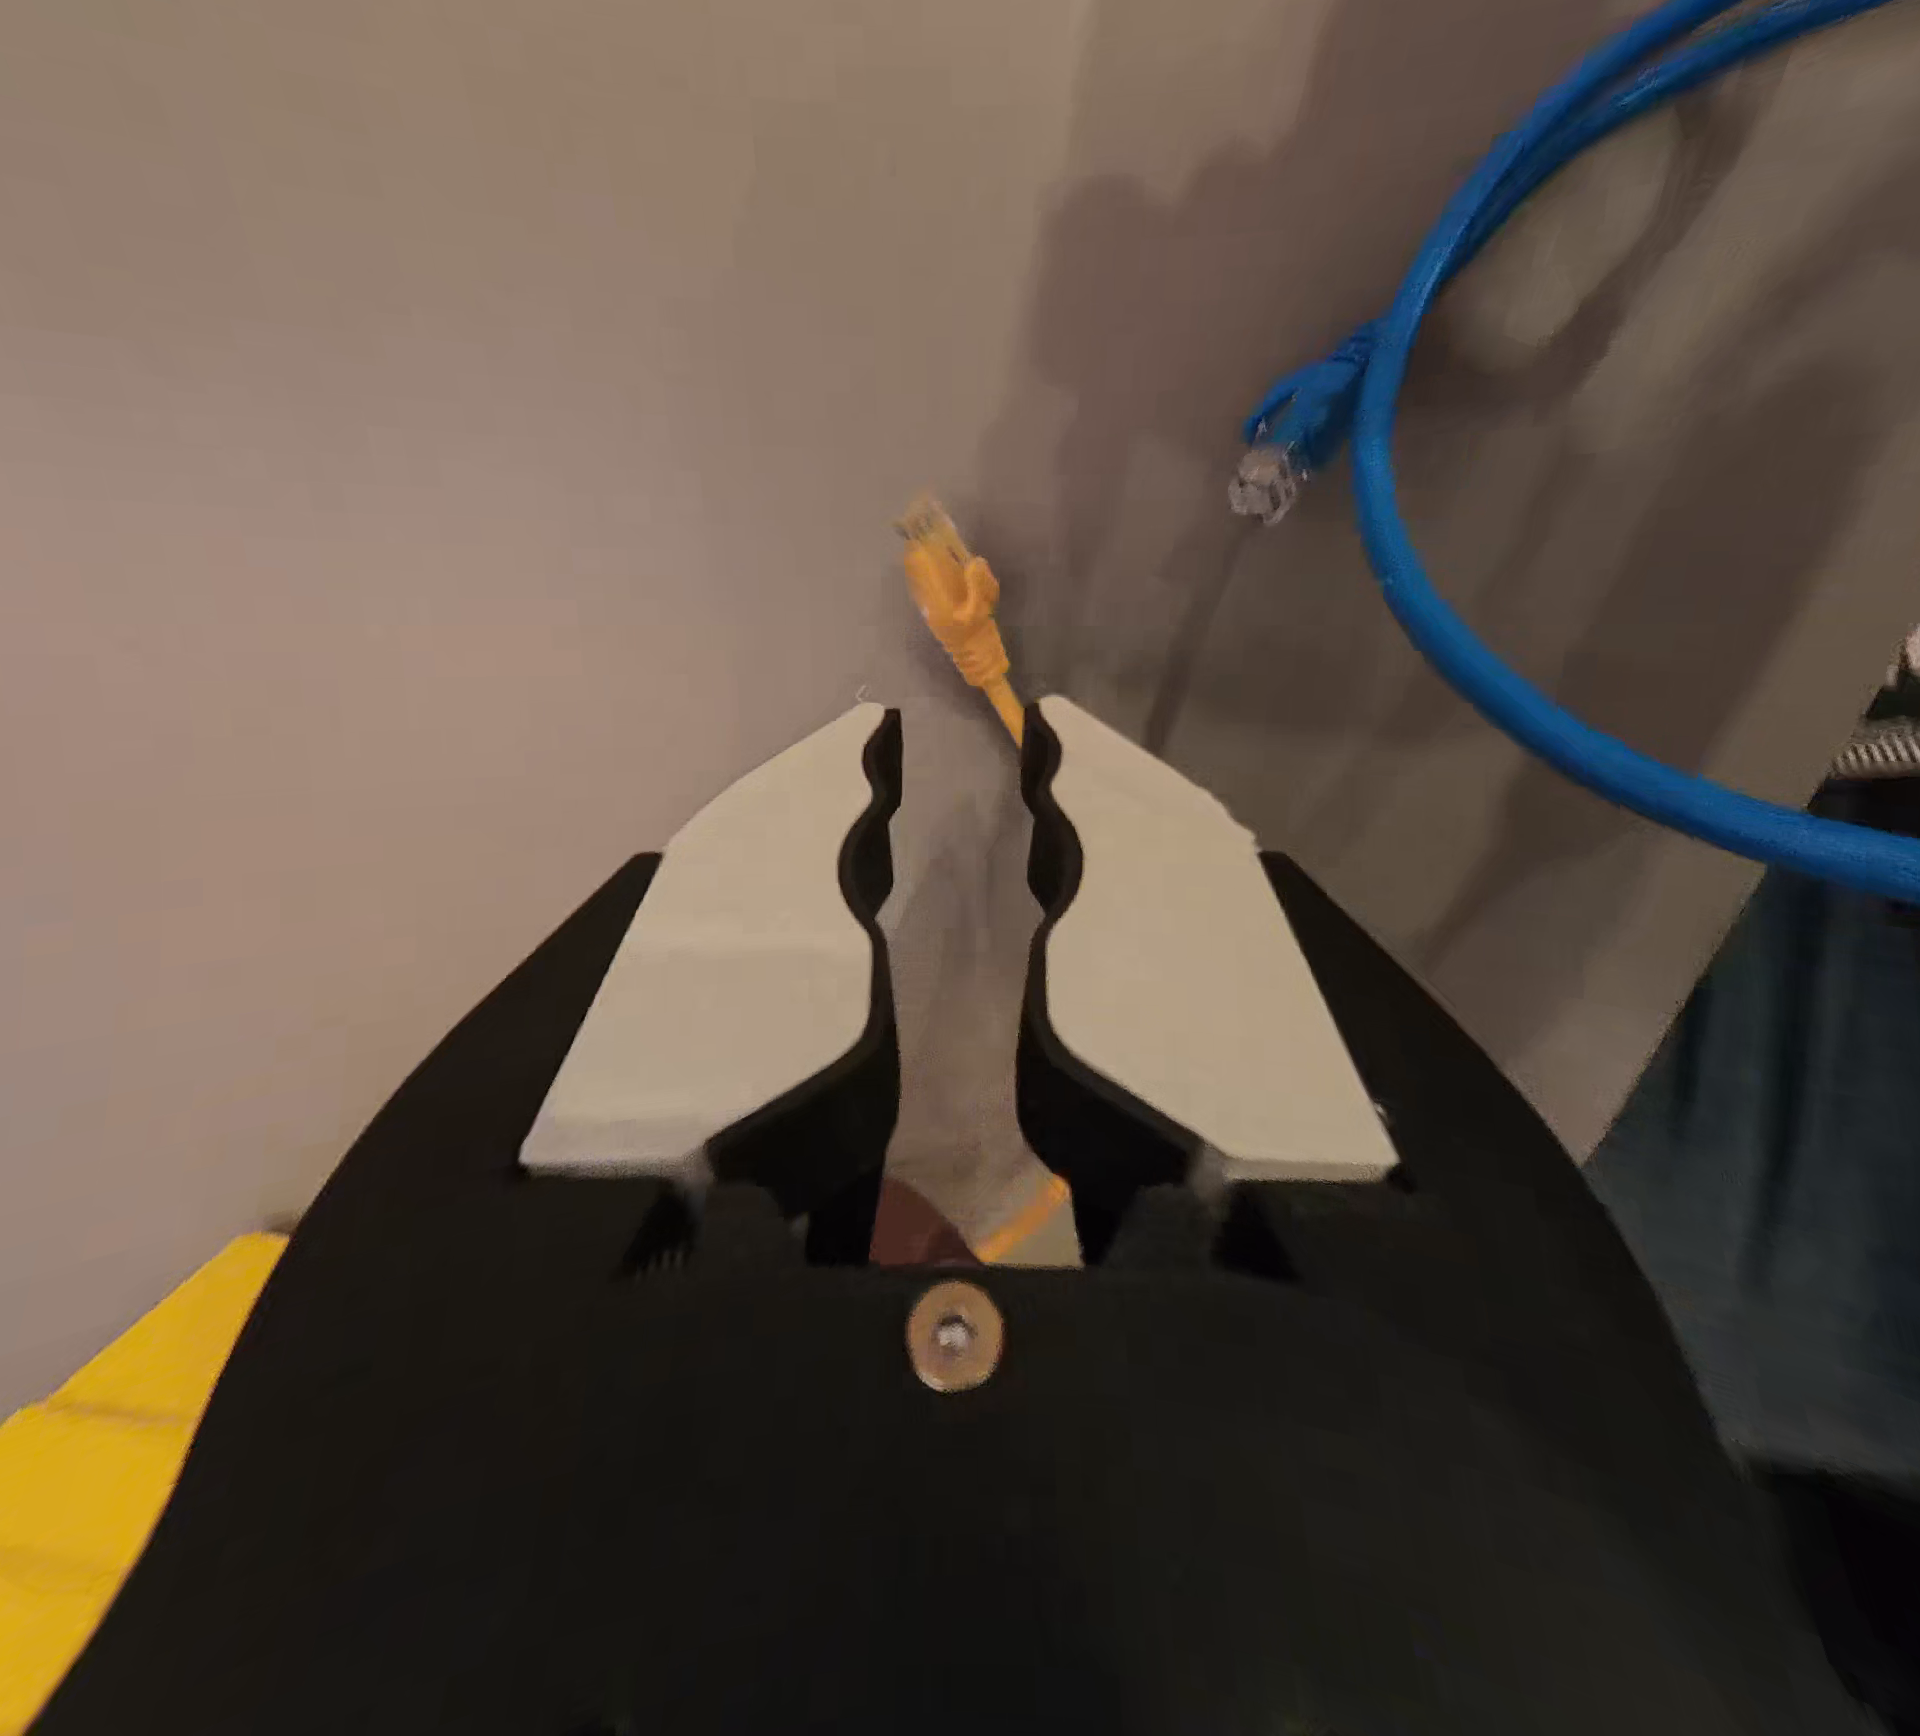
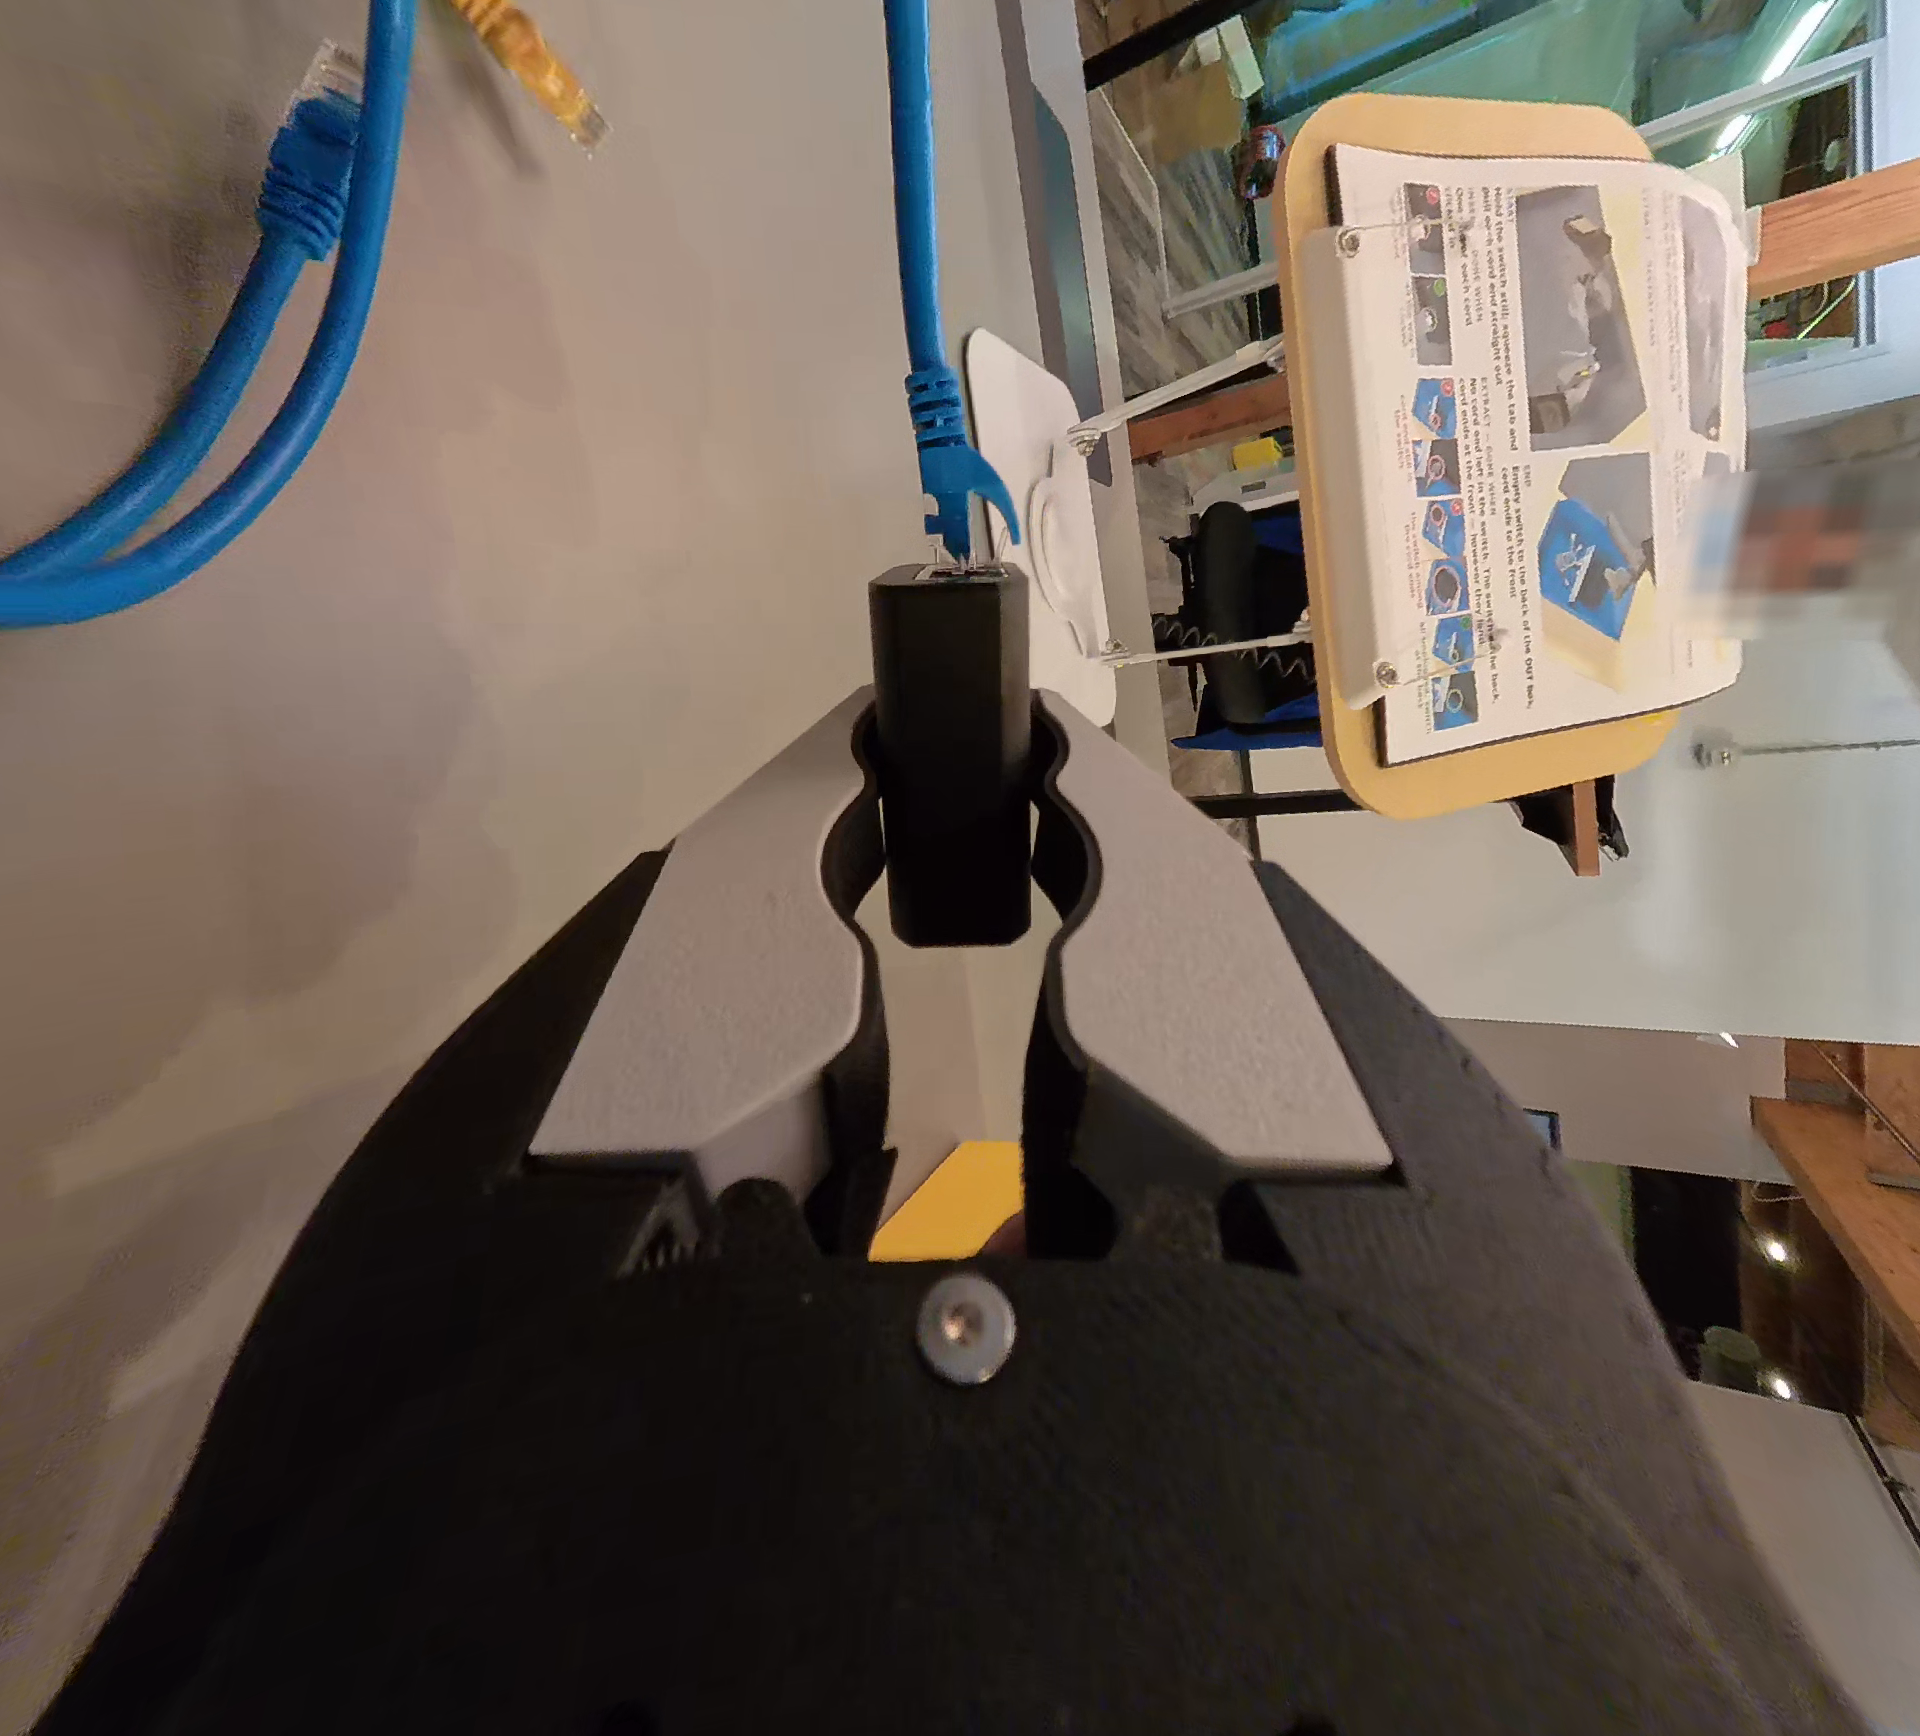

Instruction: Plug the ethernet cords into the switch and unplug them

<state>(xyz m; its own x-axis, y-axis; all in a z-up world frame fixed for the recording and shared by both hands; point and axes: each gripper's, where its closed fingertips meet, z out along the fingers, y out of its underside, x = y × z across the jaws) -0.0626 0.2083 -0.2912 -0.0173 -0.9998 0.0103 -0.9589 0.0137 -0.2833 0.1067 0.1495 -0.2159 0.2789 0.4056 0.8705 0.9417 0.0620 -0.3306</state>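
Note:
My right gripper is shut on a small black switch, held end-on. A blue ethernet plug sits in its far end, and its blue cord runs away across the grey table. The cord's other plug lies loose; it also shows in the left wrist view. My left gripper has its jaws a narrow gap apart with nothing between the pads. A yellow ethernet cord passes under its right finger, with the plug just ahead of the tips. The yellow plug also shows in the right wrist view.
The blue cord loops to the right of my left gripper. A wooden board with a printed sheet stands beyond the table edge, behind a white stand. A yellow object is at lower left and dark cloth at right.

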